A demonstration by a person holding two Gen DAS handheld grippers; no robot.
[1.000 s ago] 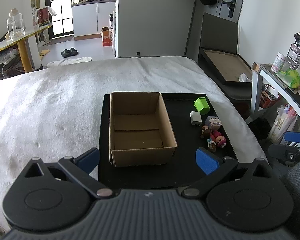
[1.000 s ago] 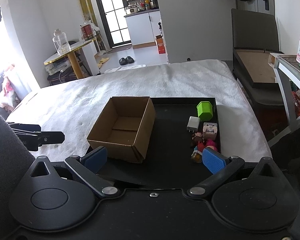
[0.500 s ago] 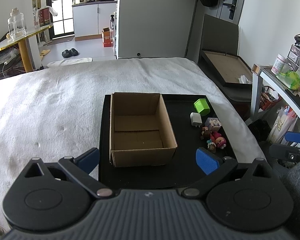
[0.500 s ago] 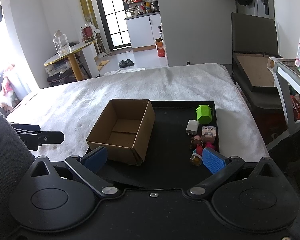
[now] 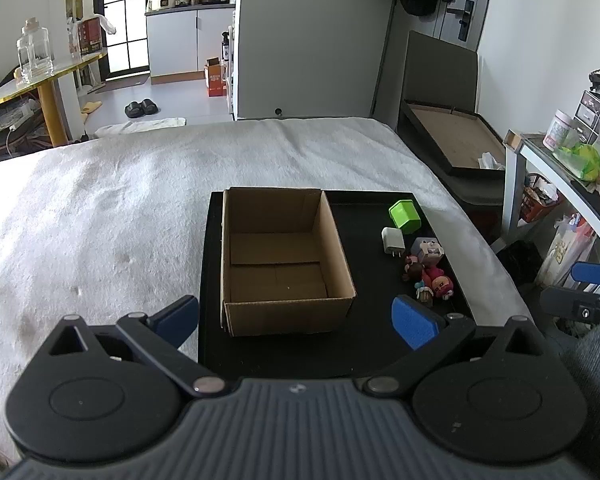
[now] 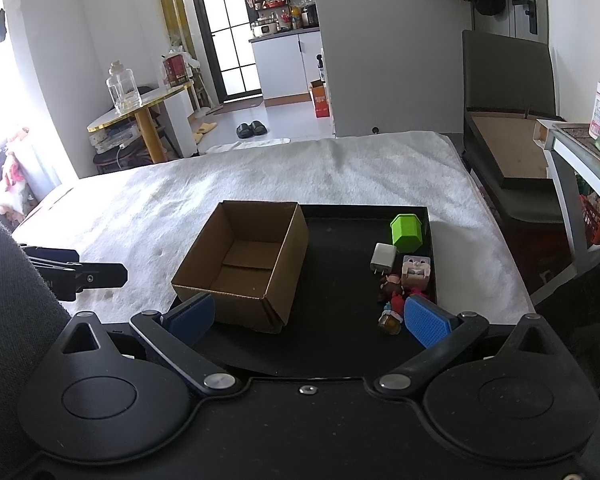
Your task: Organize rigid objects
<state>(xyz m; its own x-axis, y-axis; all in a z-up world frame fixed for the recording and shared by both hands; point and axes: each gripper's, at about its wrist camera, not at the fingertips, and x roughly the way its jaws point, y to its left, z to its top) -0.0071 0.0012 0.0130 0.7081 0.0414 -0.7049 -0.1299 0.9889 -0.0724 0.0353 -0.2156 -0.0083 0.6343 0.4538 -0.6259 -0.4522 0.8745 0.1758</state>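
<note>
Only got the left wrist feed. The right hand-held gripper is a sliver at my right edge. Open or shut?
Observer: Open. The right hand-held gripper has its blue pads spread wide, with nothing between them.
Operator: What's it lined up on?
Observer: In its own view, the right-side pad overlaps the near end of the toy figures. I can't tell the depth to them.
Operator: Anything against the box's right wall?
Observer: No. The outer right wall of the cardboard box is bare, with open black tray between it and the white charger.
</note>
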